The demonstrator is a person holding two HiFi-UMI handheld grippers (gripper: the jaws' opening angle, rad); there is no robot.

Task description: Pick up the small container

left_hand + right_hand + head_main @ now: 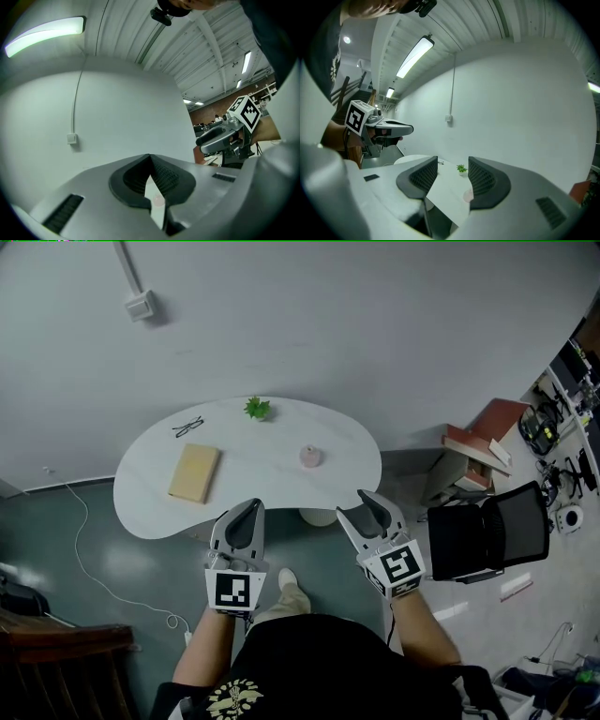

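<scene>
The small pink round container (310, 457) stands upright on the right half of the white kidney-shaped table (272, 488), a little in from its near edge. It's squat, with no long axis and no clear facing. It lies ahead and slightly left of the nearer right gripper (356, 503), jaws spread and empty; the left gripper (247, 510) is pressed together on nothing.

Bright even indoor light, ceiling tube lights (415, 57) glaring, soft shadows, fisheye-bent edges, dark vignetted corners
</scene>
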